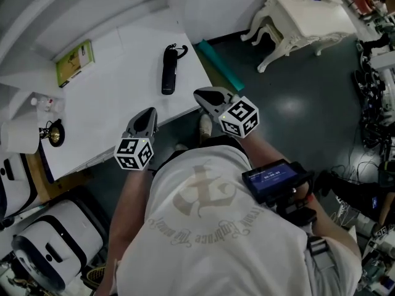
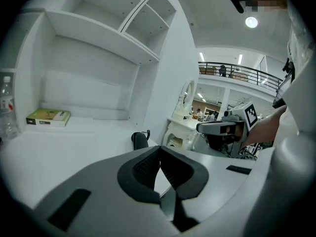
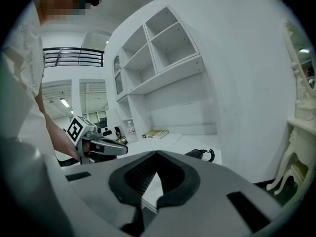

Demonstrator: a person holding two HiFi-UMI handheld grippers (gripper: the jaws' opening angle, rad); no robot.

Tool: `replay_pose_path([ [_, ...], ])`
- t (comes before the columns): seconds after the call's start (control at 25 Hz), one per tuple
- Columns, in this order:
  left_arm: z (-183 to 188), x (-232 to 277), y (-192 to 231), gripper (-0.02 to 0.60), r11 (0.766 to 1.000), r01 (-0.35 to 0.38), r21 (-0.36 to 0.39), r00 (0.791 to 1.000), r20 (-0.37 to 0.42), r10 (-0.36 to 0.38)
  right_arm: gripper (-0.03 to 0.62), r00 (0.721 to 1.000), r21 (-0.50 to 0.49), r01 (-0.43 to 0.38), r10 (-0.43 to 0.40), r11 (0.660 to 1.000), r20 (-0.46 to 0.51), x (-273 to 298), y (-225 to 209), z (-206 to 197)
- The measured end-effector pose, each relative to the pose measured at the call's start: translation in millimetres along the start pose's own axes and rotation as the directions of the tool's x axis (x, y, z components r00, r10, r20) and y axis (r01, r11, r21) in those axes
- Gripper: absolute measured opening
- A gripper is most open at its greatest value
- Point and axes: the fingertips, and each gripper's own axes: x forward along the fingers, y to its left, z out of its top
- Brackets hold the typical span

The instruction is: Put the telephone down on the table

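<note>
The black telephone lies flat on the white table, near its right edge, with its coiled cord at the far end. It also shows in the left gripper view and the right gripper view. Neither gripper touches it. My left gripper hovers at the table's near edge, shut and empty. My right gripper hangs just off the table's right corner, its jaws closed on nothing.
A green book lies at the back of the table under white wall shelves. A bottle and a small black and gold object stand at the left. An ornate white table and a green roll are on the floor to the right.
</note>
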Motion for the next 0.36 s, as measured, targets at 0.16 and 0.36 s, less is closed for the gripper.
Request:
replay_pose_path([
  [0.16, -0.2, 6.4, -3.6, 0.012, 1.000, 0.012, -0.001, 1.000, 0.002, -0.012, 0.015, 1.000, -0.003, 0.006, -0.006, 1.000, -0.006, -3.0, -2.2, -0.2],
  [0.36, 2.6, 11.8, -6.7, 0.012, 1.000, 0.020, 0.002, 1.000, 0.004, -0.020, 0.015, 1.000, -0.010, 0.008, -0.009, 1.000, -0.008, -4.5, -5.8, 2.0],
])
